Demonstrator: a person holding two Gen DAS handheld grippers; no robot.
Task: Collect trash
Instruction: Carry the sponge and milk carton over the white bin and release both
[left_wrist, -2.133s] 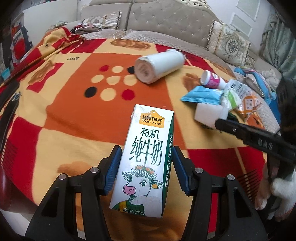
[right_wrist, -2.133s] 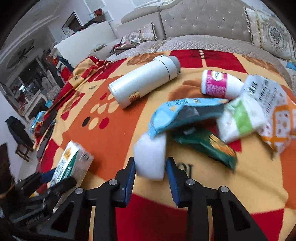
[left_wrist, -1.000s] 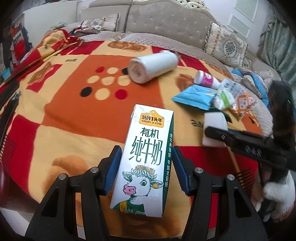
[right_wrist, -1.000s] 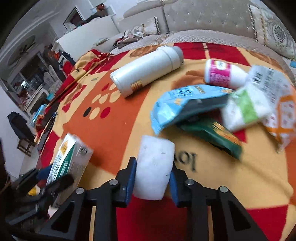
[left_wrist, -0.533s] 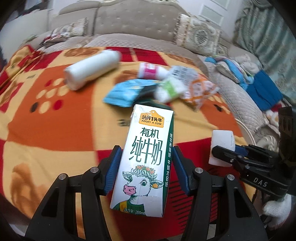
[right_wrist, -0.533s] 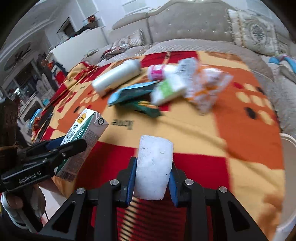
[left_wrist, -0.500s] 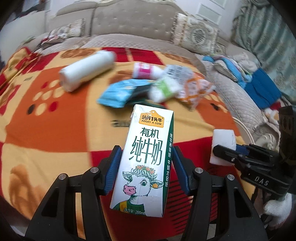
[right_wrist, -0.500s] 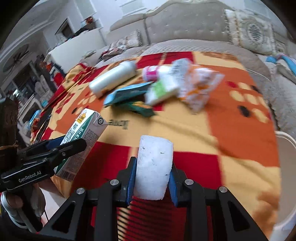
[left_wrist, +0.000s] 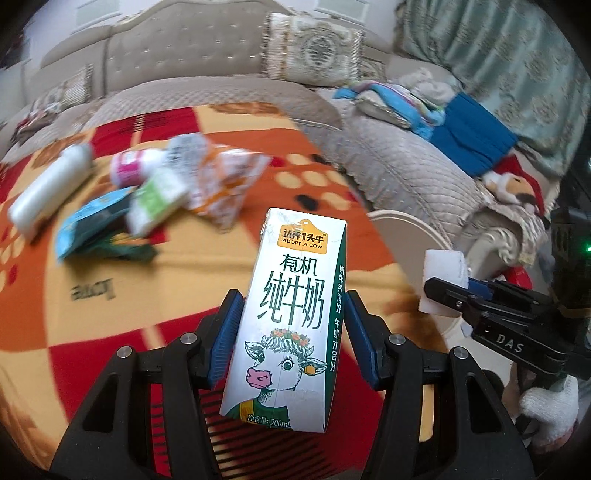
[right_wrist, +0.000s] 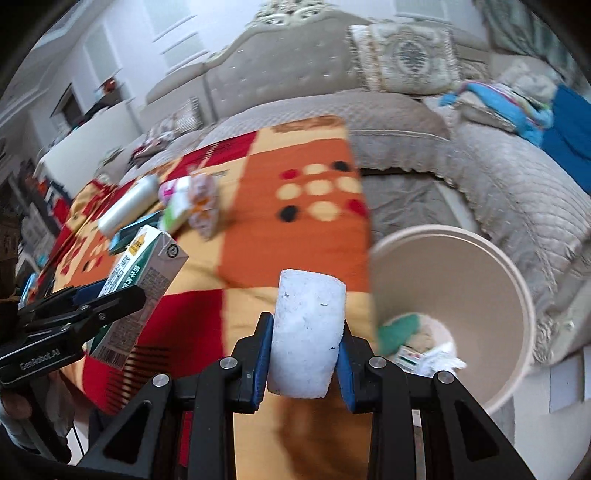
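Observation:
My left gripper (left_wrist: 291, 338) is shut on an upright white and green milk carton (left_wrist: 291, 295) with a cow on it, held above the blanket. The right gripper (right_wrist: 304, 345) is shut on a white foam block (right_wrist: 306, 332), just left of a round beige trash bin (right_wrist: 480, 266) that holds some wrappers at its bottom. The right gripper with the foam block (left_wrist: 443, 280) also shows at the right of the left wrist view. More trash lies behind on the blanket: a white bottle (left_wrist: 48, 192), a pink-labelled bottle (left_wrist: 127, 168) and several wrappers (left_wrist: 155, 201).
A red, orange and yellow blanket (left_wrist: 110, 258) covers the table. A grey quilted sofa (right_wrist: 498, 192) with cushions curves around the back and right, with blue cloth (left_wrist: 469, 140) piled on it. A white-gloved hand (left_wrist: 550, 413) holds the right gripper.
Both grippers have swung to the right with their loads. The trash pile has slid to the left of both views and the beige bin has come into view.

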